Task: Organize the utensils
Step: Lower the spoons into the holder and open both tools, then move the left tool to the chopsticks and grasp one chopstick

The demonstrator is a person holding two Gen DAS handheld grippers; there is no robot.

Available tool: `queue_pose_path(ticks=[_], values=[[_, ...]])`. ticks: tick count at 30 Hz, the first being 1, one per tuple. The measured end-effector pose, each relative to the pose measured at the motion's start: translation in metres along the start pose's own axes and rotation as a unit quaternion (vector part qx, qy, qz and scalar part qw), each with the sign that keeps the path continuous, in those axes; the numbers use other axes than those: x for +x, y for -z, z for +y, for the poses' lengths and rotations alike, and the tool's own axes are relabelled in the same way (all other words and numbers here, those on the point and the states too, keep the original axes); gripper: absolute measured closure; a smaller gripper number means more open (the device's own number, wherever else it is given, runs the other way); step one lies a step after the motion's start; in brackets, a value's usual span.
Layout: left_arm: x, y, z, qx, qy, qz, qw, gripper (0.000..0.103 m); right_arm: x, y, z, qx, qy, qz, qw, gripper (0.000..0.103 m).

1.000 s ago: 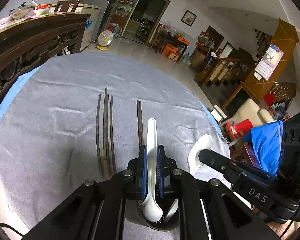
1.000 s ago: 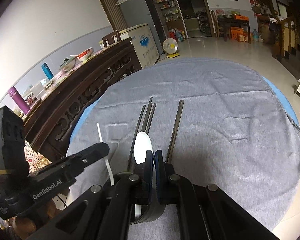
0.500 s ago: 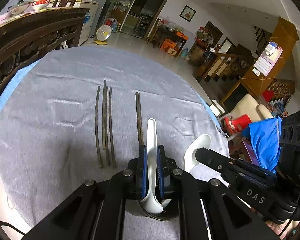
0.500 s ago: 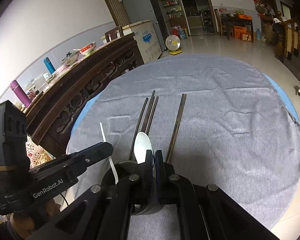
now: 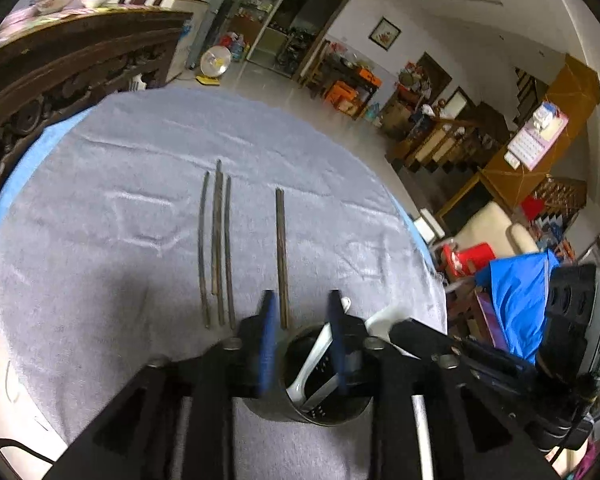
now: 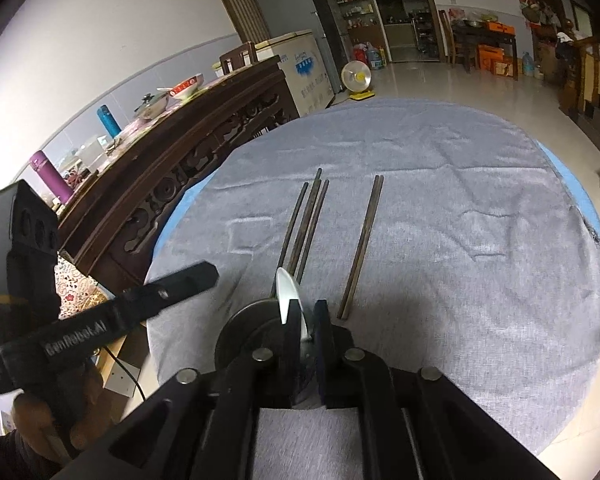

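Grey cloth (image 5: 100, 240), chopsticks (image 5: 216, 240) waiting. Left gripper (image 5: 302, 316) spread above holder (image 5: 324, 412); right gripper (image 6: 309, 320) pinching spoon (image 6: 288, 292). Could tip holder.

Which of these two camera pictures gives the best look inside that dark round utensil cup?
The left wrist view. It looks down into the utensil cup, showing the holes in its wall and a white spoon leaning inside, between the open left gripper. The right wrist view shows only part of the cup's rim, mostly hidden behind the right gripper.
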State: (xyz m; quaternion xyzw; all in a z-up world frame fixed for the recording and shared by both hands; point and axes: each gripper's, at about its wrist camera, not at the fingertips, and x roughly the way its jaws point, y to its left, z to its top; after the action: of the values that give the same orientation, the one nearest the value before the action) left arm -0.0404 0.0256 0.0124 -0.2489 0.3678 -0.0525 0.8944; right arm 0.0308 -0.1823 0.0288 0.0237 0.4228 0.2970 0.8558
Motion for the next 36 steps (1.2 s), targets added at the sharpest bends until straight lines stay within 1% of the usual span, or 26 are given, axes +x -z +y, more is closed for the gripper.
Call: queue_pose_path(ticks=[1,2,6,9,11,14,16,18,21,22,23,24,25,27,30,31,32,33,34,35,36], values=[[-0.004,-0.003,0.002,-0.003,-0.002,-0.009,1.0,0.061,-0.003,-0.001,0.0,0.001,-0.002,-0.003,1.0,0.082],[-0.007,-0.005,0.003,-0.005,-0.005,-0.013,0.9999,0.059,-0.006,-0.002,-0.001,0.003,-0.004,-0.006,1.0,0.078],[-0.011,-0.012,0.011,-0.016,-0.012,-0.022,0.9995,0.059,-0.015,-0.006,-0.004,0.012,-0.008,-0.021,1.0,0.077],[-0.009,-0.016,0.019,-0.027,-0.021,-0.021,0.9992,0.053,-0.016,-0.008,-0.011,0.024,-0.009,-0.023,0.999,0.075],[-0.008,-0.016,0.025,-0.037,-0.027,-0.018,0.9988,0.053,-0.014,-0.008,-0.017,0.033,-0.009,-0.018,0.999,0.073],[-0.003,-0.018,0.035,-0.049,-0.035,-0.01,0.9981,0.051,-0.009,-0.006,-0.029,0.051,-0.01,-0.011,0.999,0.073],[0.002,-0.019,0.042,-0.058,-0.043,-0.004,0.9974,0.045,-0.005,-0.006,-0.039,0.064,-0.008,-0.004,0.998,0.073],[0.008,-0.02,0.048,-0.062,-0.052,0.009,0.9967,0.042,0.001,-0.004,-0.048,0.078,-0.007,0.005,0.997,0.072],[0.024,-0.018,0.06,-0.073,-0.077,0.04,0.9936,0.039,0.014,0.0,-0.068,0.103,-0.002,0.031,0.994,0.068],[0.031,-0.017,0.064,-0.074,-0.09,0.055,0.9917,0.039,0.018,0.002,-0.074,0.109,-0.001,0.039,0.993,0.064],[0.038,-0.016,0.07,-0.077,-0.102,0.069,0.9893,0.039,0.026,0.006,-0.082,0.119,0.003,0.052,0.992,0.059],[0.044,-0.014,0.074,-0.078,-0.111,0.081,0.9874,0.039,0.032,0.009,-0.089,0.127,0.008,0.063,0.99,0.057],[0.053,-0.012,0.081,-0.079,-0.129,0.105,0.9828,0.039,0.039,0.013,-0.096,0.135,0.011,0.074,0.988,0.054],[0.065,-0.011,0.089,-0.085,-0.143,0.13,0.9775,0.039,0.048,0.018,-0.106,0.145,0.016,0.09,0.985,0.054],[0.081,-0.018,0.095,-0.075,-0.167,0.158,0.9702,0.039,0.062,0.023,-0.117,0.147,0.037,0.113,0.982,0.054],[0.087,-0.021,0.098,-0.07,-0.175,0.167,0.9677,0.039,0.067,0.023,-0.121,0.146,0.048,0.122,0.98,0.052],[0.092,-0.025,0.099,-0.067,-0.182,0.173,0.9656,0.039,0.07,0.023,-0.123,0.143,0.059,0.128,0.98,0.045],[0.097,-0.031,0.101,-0.064,-0.192,0.177,0.963,0.039,0.073,0.023,-0.124,0.139,0.074,0.132,0.979,0.04],[0.102,-0.036,0.103,-0.06,-0.199,0.182,0.9611,0.039,0.075,0.021,-0.126,0.133,0.094,0.132,0.978,0.031],[0.109,-0.043,0.105,-0.058,-0.206,0.187,0.9587,0.039,0.076,0.02,-0.127,0.128,0.106,0.132,0.977,0.027],[0.113,-0.047,0.107,-0.06,-0.211,0.189,0.9572,0.039,0.077,0.019,-0.128,0.125,0.113,0.132,0.977,0.026]])
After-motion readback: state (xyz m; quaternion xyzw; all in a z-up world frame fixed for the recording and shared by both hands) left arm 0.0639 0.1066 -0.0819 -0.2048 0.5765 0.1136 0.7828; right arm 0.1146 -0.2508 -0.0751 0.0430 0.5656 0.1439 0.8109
